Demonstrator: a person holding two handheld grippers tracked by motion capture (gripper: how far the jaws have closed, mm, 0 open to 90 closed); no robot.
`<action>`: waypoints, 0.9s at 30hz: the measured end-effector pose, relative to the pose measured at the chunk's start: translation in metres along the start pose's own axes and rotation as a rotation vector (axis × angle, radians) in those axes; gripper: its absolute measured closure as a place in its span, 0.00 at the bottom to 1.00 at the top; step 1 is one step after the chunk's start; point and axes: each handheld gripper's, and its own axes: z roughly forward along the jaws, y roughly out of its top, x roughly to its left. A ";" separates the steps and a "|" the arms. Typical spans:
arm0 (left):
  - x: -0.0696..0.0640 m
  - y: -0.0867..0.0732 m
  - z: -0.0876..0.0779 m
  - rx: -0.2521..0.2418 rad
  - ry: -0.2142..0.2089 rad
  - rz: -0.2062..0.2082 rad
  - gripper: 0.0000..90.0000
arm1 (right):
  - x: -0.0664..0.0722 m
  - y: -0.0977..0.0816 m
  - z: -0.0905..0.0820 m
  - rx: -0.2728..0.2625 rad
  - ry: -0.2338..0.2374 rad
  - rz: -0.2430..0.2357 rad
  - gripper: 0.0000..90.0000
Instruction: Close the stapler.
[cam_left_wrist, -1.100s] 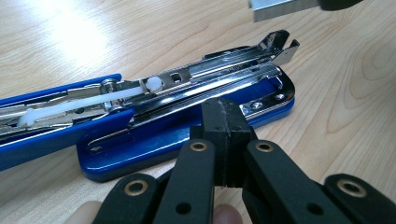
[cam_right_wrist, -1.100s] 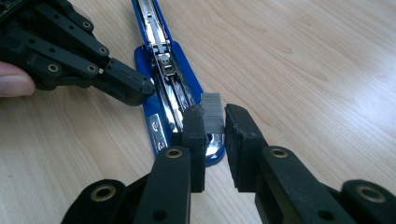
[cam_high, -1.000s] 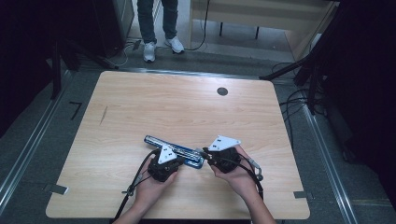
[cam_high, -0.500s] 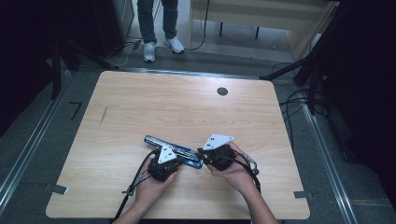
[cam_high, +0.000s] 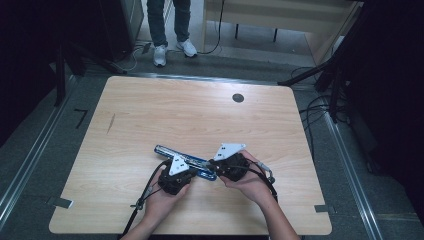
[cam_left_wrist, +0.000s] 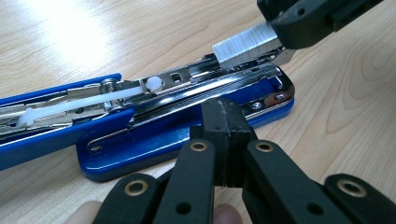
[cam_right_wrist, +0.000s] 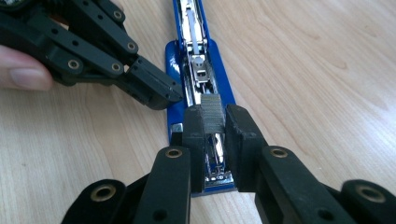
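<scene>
A blue stapler (cam_high: 182, 156) lies open on the wooden table (cam_high: 200, 115), its metal magazine (cam_left_wrist: 187, 81) bared and its white pusher (cam_right_wrist: 191, 21) showing. My right gripper (cam_right_wrist: 215, 116) is shut on a strip of staples (cam_right_wrist: 213, 111), which it holds just above the front end of the magazine. From the left gripper view, the staple strip (cam_left_wrist: 245, 44) sits in the right gripper's black fingers (cam_left_wrist: 303, 21). My left gripper (cam_left_wrist: 228, 119) is shut with nothing between its pads, and its tips rest at the edge of the stapler's blue base (cam_left_wrist: 140, 144).
A dark round hole (cam_high: 238, 98) sits near the table's far edge. A person's legs (cam_high: 170, 30) stand beyond the table, beside a wooden desk (cam_high: 280, 15). Cables (cam_high: 320, 107) trail on the floor at the right.
My right gripper has edged slightly left along the stapler with the staple strip in it. The left gripper and the stapler have stayed put.
</scene>
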 end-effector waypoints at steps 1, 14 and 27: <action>0.000 0.000 0.000 0.000 0.000 0.000 1.00 | 0.000 0.000 0.000 0.000 0.009 0.001 0.89; 0.000 0.000 0.000 0.000 0.000 0.000 1.00 | -0.005 -0.002 0.003 0.002 0.035 0.017 0.89; 0.000 0.000 0.000 0.003 0.000 0.002 1.00 | -0.006 -0.002 0.009 0.021 0.037 0.014 0.89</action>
